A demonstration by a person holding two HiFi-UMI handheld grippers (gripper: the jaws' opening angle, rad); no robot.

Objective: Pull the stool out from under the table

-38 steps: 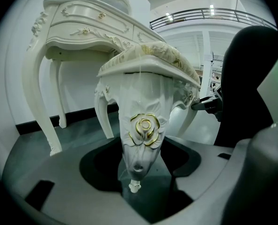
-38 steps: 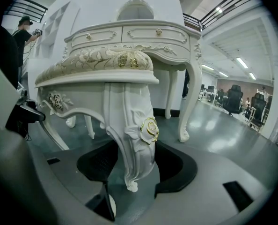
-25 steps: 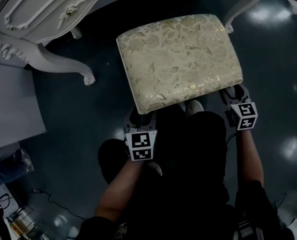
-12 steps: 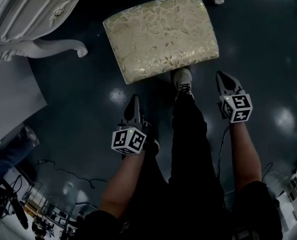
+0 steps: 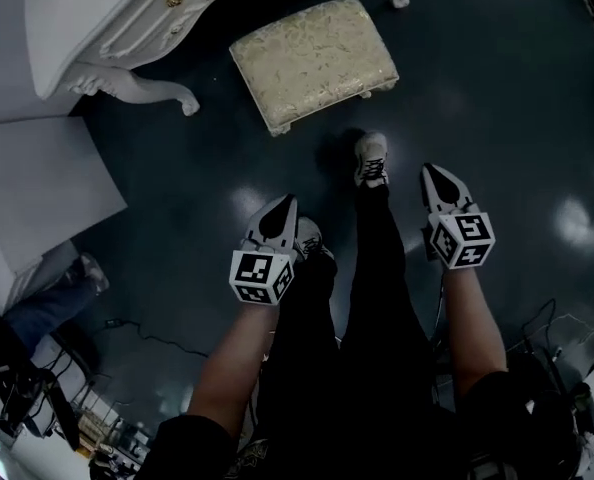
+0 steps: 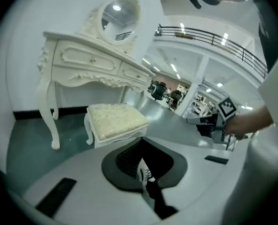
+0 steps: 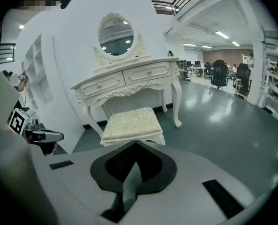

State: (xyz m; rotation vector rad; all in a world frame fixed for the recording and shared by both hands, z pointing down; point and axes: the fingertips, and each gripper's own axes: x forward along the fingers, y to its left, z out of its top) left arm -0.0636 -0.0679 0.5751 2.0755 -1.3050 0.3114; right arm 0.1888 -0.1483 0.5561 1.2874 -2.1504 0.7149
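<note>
We see the stool (image 5: pixel 314 60) topped in cream floral cloth with a faint sheen, the table (image 5: pixel 127 18) at eleven o'clock carved and painted smooth white, and the floor (image 5: pixel 537 118) dark, glossy, mirroring light.

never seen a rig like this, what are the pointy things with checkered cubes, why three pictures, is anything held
A standing person grips a hand-held tool in each hand: left tool, right tool; the marker cubes belong to them. One picture is from a head camera looking down; the other two from cameras riding on each tool, looking along its jaws. On the dark floor a cream stool stands by a white dressing table. Both tools' jaws have just closed on nothing, so nothing is held.
</note>
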